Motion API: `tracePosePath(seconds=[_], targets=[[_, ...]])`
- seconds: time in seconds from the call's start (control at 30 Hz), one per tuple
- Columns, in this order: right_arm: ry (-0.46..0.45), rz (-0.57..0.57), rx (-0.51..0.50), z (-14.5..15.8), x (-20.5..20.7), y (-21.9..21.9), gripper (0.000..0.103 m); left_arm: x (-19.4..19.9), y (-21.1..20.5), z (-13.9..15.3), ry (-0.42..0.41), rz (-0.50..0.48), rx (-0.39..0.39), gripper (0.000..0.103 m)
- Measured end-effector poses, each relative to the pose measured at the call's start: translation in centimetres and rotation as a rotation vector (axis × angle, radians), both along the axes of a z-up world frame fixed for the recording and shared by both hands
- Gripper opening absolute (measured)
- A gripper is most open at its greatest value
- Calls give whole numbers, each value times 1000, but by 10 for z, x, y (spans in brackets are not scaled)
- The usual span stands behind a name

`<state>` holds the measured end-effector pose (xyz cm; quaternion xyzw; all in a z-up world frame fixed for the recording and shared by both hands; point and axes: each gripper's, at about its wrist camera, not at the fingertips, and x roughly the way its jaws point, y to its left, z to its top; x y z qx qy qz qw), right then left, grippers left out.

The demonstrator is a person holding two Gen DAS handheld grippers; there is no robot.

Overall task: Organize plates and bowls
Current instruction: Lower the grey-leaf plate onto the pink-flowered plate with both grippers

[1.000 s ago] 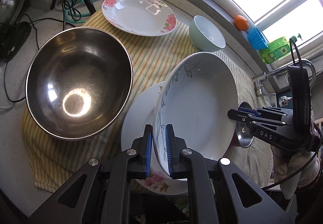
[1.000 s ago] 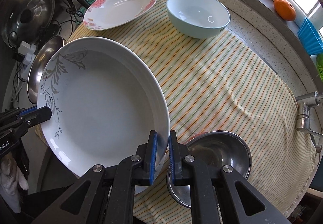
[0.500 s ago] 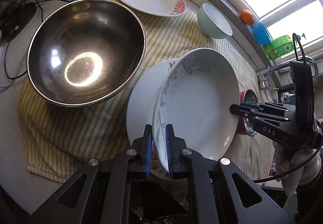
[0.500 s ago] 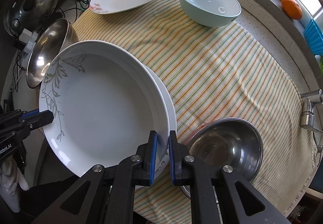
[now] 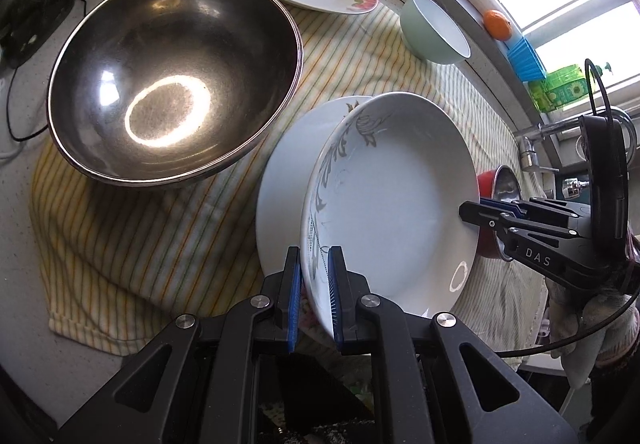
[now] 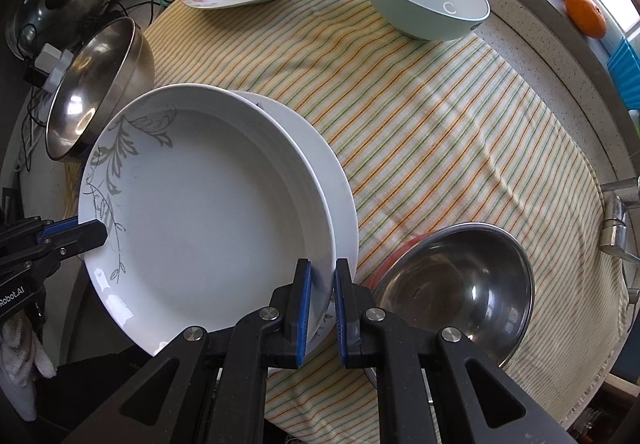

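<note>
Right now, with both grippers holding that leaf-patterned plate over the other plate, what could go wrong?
1. The leaf plate is held only by its rim, the left gripper and right gripper on opposite edges. If one lets go early, it may tip and drop.
2. It sits tilted over the white plate beneath; coming down unevenly could chip either one.
3. The small steel bowl lies close beside the right gripper and could get knocked.

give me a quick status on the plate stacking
Left gripper and right gripper both clamp the grey-leaf white deep plate. Over the white flat plate, contact unclear. Nothing blocking.
</note>
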<state>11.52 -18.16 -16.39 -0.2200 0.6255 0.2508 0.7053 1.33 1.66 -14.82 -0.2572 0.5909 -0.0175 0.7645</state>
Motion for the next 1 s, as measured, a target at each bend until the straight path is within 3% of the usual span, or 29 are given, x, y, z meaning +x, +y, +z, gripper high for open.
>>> tracePosePath(seconds=[1.0], targets=[[-19, -1, -21, -10, -4, 13, 12, 8, -4, -12, 13, 9, 33, 11]])
